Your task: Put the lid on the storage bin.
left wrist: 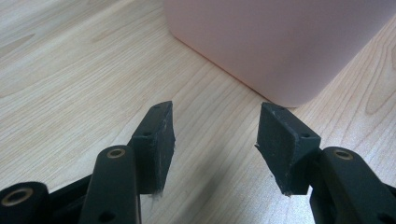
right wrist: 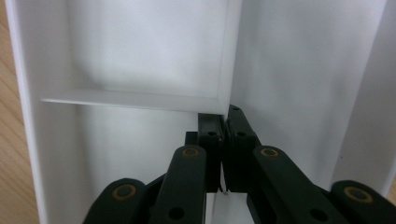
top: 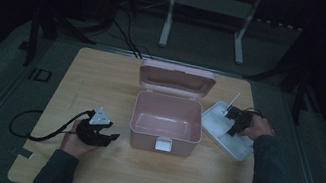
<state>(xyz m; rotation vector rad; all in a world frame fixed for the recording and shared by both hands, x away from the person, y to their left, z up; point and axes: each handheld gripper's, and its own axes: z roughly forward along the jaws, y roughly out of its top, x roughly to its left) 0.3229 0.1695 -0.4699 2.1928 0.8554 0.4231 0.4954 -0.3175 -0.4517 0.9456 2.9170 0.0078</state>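
A pink box [top: 142,137] stands open at the table's middle, its lid [top: 176,79] tipped back and its inside bare. To its right a white compartment tray [top: 238,148] lies on the wood. My right gripper [top: 232,126] reaches down into it. In the right gripper view the jaws [right wrist: 224,122] are shut on the tray's upright divider wall [right wrist: 230,51]. My left gripper [top: 112,138] rests low on the table, left of the box. Its jaws [left wrist: 215,135] stand open with bare wood between them, and the pink box's corner [left wrist: 280,42] is just ahead.
The wooden table [top: 103,76] carries only the box and the tray. A thin white piece [top: 235,100] sticks up at the tray's far end. A black cable [top: 25,128] loops off the left gripper over the table's left edge. Stands and cables crowd the dark floor behind.
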